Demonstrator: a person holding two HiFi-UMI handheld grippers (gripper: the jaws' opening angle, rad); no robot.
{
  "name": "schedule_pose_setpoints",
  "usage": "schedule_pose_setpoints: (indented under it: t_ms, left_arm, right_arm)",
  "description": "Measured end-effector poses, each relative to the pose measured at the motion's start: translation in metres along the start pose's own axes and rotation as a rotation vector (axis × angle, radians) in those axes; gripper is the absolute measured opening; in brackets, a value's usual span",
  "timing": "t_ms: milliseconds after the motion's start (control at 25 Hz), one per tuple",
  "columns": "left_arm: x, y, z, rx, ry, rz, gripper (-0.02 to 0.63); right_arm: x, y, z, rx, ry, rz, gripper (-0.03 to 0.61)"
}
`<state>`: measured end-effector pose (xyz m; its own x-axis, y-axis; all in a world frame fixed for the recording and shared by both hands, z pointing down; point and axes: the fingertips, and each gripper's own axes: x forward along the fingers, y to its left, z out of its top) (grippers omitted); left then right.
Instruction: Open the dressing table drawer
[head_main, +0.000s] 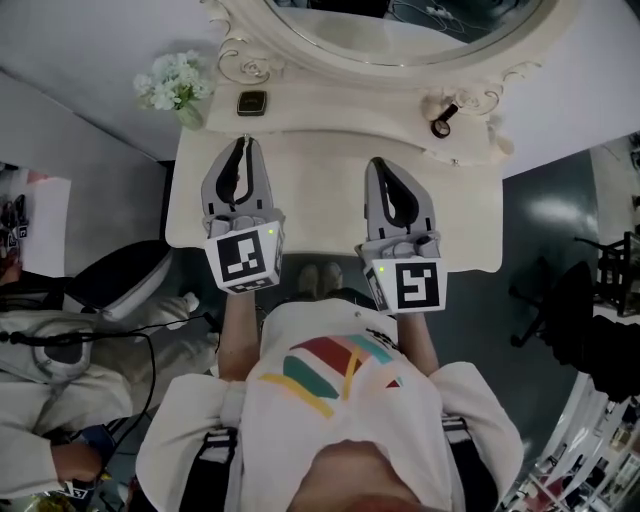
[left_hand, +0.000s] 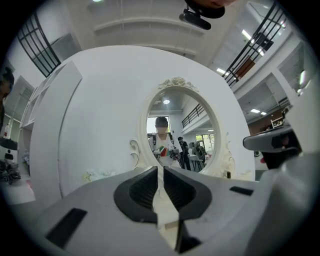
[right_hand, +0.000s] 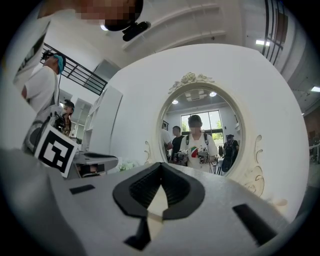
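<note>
Standing at the cream dressing table (head_main: 320, 205), the person holds both grippers level above its top, side by side and pointed at the oval mirror (head_main: 400, 30).

Left gripper (head_main: 243, 143): over the left half of the tabletop. The left gripper view shows its dark pads brought together at the tips, with only a thin slit behind them and nothing between. Closed, empty.

Right gripper (head_main: 380, 164): over the right half, set slightly nearer the person than the left one. The right gripper view shows its jaws meeting at the tips with nothing held. Closed, empty.

Whether either gripper touches the tabletop cannot be told from any view.

The square-marked cubes (head_main: 247, 258) sit at the rear of each gripper, just past the table's front edge.

Drawer: not visible. The head view looks down on the tabletop, and its front edge (head_main: 330, 268) hides whatever lies beneath. Both gripper views look over the table at the mirror (left_hand: 182, 130), which reflects the person.

Items on the table, all at the back and well apart from the grippers:
- a small bunch of pale flowers (head_main: 175, 82) at the left rear corner;
- a small dark square object (head_main: 252, 103) beside the mirror's scrolled frame;
- a small dark item (head_main: 441, 123) at the right rear, too small to identify.

Shoes (head_main: 320, 280) show on the floor below the front edge, between the two grippers.
</note>
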<state>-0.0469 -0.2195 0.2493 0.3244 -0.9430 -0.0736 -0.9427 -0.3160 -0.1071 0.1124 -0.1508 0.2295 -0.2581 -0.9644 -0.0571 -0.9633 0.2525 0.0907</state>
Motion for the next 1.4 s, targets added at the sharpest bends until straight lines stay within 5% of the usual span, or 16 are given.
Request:
schedule_pose_setpoints:
  t_ms: [240,400,920,1400]
  left_arm:
    - [0.013,0.020,-0.042,-0.021,0.068,0.015,0.016]
    - [0.026,0.030,-0.077,-0.026,0.137,-0.005,0.095]
    - [0.064,0.057,-0.221,-0.044,0.327,-0.023,0.193]
    - [0.090,0.048,-0.300,-0.166,0.492,-0.064,0.193]
  right_arm:
    - [0.018,0.016,-0.017,0.007,0.044,0.051,0.000]
    - [0.031,0.028,-0.033,0.016,0.082,0.088,0.000]
    - [0.065,0.048,-0.104,0.064,0.210,0.140,0.000]
    - [0.070,0.049,-0.153,0.105,0.302,0.137,0.000]
